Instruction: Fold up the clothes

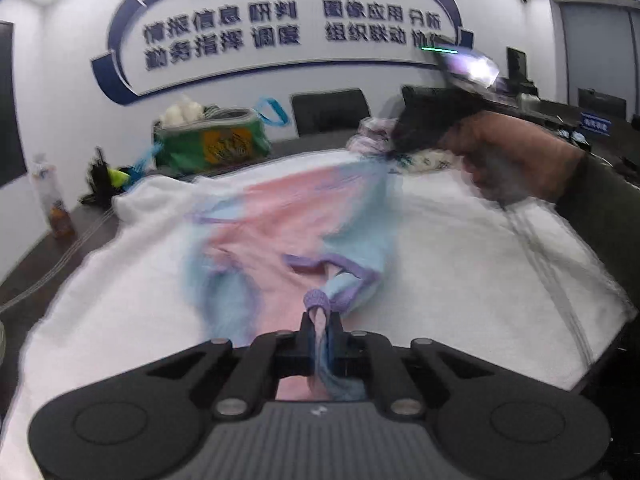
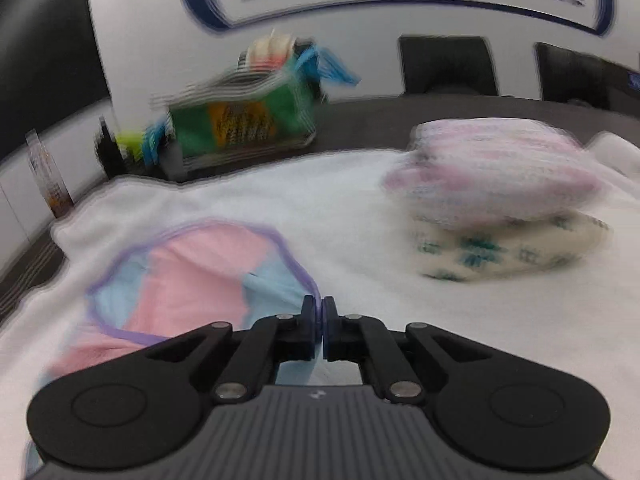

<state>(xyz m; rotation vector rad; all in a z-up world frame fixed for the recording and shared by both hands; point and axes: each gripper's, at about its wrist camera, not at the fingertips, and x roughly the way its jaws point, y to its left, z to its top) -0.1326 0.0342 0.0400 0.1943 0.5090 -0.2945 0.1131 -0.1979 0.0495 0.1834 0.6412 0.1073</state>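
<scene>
A pink and blue garment (image 1: 280, 220) with purple trim lies spread on a white towel (image 1: 480, 260) covering the tabletop (image 1: 44, 248). The left gripper (image 1: 320, 320) pinches a bunched purple-edged corner of it. The right gripper (image 2: 319, 310) is pressed together on the garment's blue edge. Two folded clothes (image 2: 500, 208) are stacked nearby.

Far beyond the left claw (image 1: 320, 322), the white wall (image 1: 72, 40) carries large dark blue Chinese lettering (image 1: 292, 34) in two lines inside a curved blue frame: about "情报信息 研判 图像应用 分析" above "勤务指挥 调度 组织联动 协作", the last characters partly hidden. To the claw's far right a small blue sign (image 1: 595, 125) bears white characters too blurred to read. The orange print on the green bag (image 1: 212, 142), ahead and to the left, is illegible as well.
</scene>
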